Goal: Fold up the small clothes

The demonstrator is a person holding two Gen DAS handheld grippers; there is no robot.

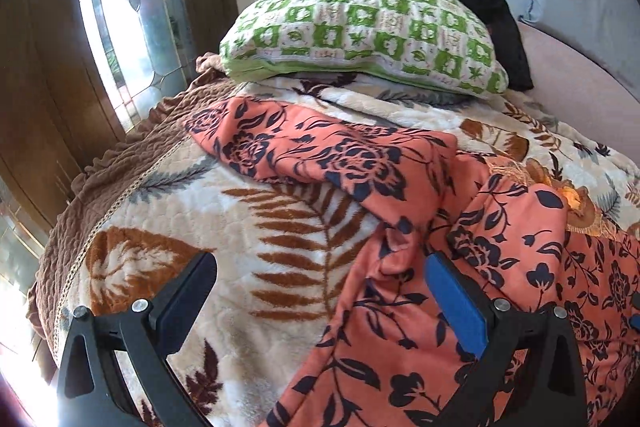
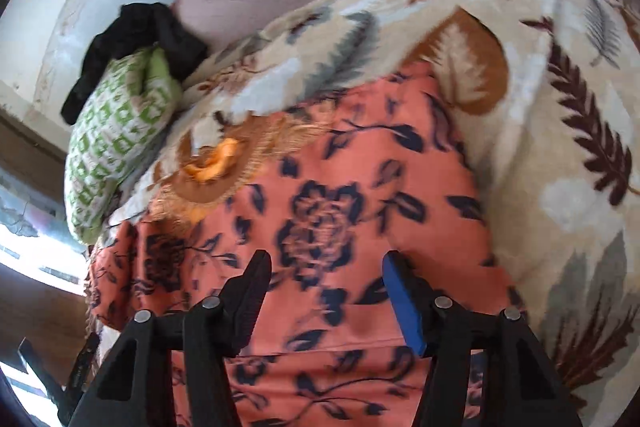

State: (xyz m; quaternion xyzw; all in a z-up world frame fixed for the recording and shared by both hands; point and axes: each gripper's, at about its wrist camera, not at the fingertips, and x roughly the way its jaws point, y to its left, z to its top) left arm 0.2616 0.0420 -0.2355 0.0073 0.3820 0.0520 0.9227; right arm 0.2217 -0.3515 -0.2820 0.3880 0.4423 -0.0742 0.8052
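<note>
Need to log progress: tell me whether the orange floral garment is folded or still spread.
Partly folded, not neat: the orange floral garment lies rumpled on the leaf-print blanket, one section doubled over another.

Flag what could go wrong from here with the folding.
1. The orange floral garment lies bunched and overlapped on the plush leaf-print blanket; a pinch could catch the blanket too.
2. The right tool stands open above the flat cloth, away from any edge, so it may grab several layers.
</note>
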